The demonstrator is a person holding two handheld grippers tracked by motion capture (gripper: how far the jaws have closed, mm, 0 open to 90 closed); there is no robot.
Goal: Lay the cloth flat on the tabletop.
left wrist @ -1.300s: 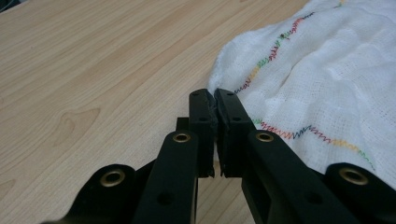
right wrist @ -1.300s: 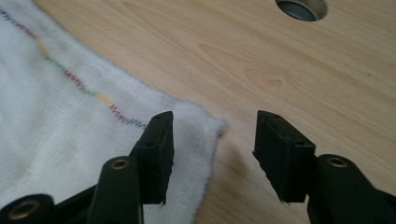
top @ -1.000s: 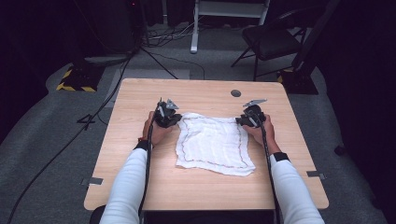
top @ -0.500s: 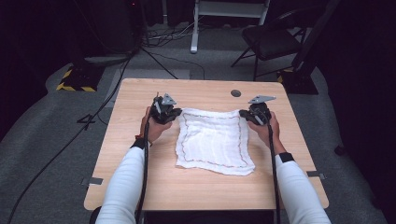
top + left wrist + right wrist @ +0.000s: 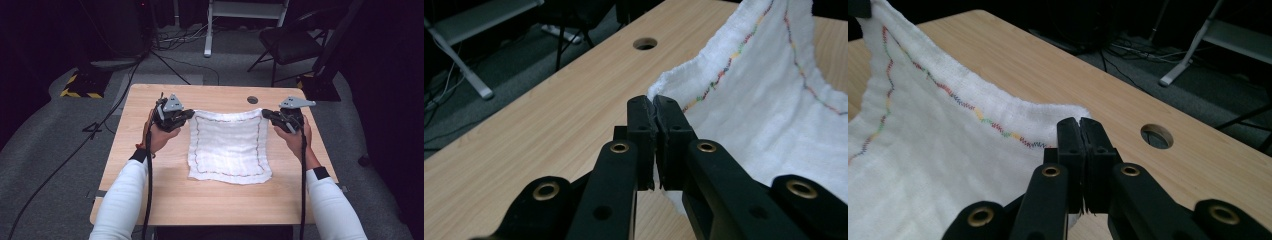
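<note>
Cloth (image 5: 227, 145) corners — in both grippers' jaws

No readable text, label, brand, number or sign anywhere: none on the cloth (image 5: 227, 145), the counter (image 5: 210, 195) or the grippers.

A cloth (image 5: 227, 147) is spread over the middle of the desk (image 5: 150, 195), its near edge lying flat on the top and its far edge raised off it. The far left corner is pinched in the left gripper (image 5: 187, 116), the far right corner in the right gripper (image 5: 266, 114), so the far edge is stretched between the two. A round hole (image 5: 252, 100) is set in the desk behind the cloth, toward the right, just behind the right gripper. Beyond the far edge of the desk, a chair (image 5: 290, 45) is placed on the floor at the right, and a frame stand (image 5: 240, 10) behind the middle
</note>
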